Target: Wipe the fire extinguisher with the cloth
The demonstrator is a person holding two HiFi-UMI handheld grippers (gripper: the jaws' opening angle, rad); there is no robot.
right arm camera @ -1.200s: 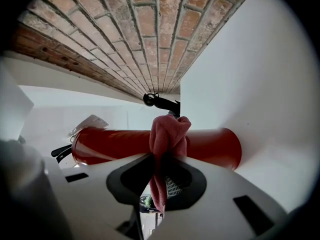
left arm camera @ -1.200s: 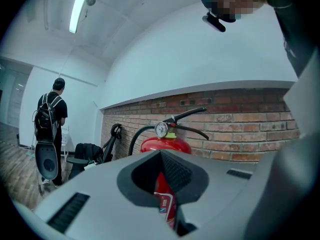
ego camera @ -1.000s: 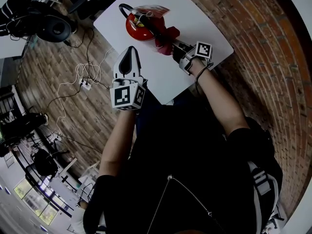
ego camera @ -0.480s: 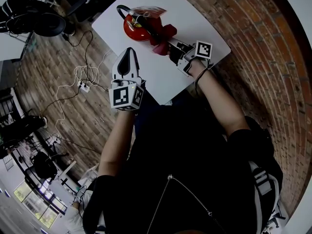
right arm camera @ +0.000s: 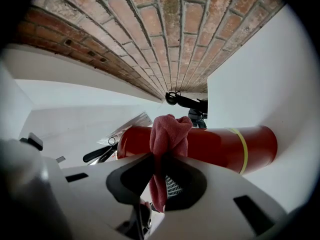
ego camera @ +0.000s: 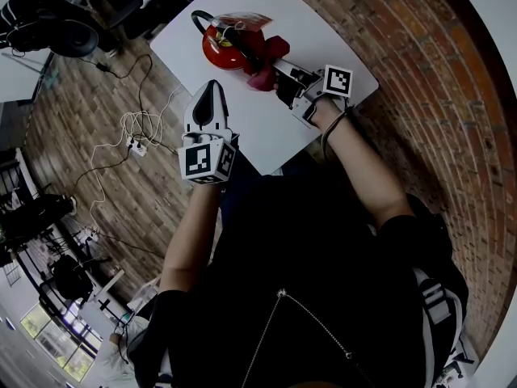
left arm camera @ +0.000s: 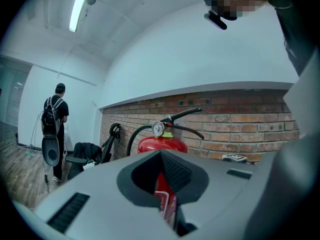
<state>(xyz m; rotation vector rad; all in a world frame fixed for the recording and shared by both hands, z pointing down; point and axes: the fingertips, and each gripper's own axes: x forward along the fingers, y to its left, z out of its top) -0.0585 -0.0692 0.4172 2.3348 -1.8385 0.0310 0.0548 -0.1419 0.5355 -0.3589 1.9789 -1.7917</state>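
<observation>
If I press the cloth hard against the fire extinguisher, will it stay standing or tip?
The fire extinguisher stands upright on the table, so a hard push near its top could probably tip it. Its metal-looking cylinder is likely heavy and stiff, so light wiping with the cloth should hardly move it. Once down, its round body would likely roll.

Left tool (ego camera: 212, 92): jaws together, nothing between them; forearm extended forward. Right tool (ego camera: 280, 73): jaws clamped on cloth (right arm camera: 169, 134); arm reaching farther forward than left.

fire extinguisher (ego camera: 222, 43) upright on table (ego camera: 323, 35), cloth (ego camera: 273, 52) against its right side
</observation>
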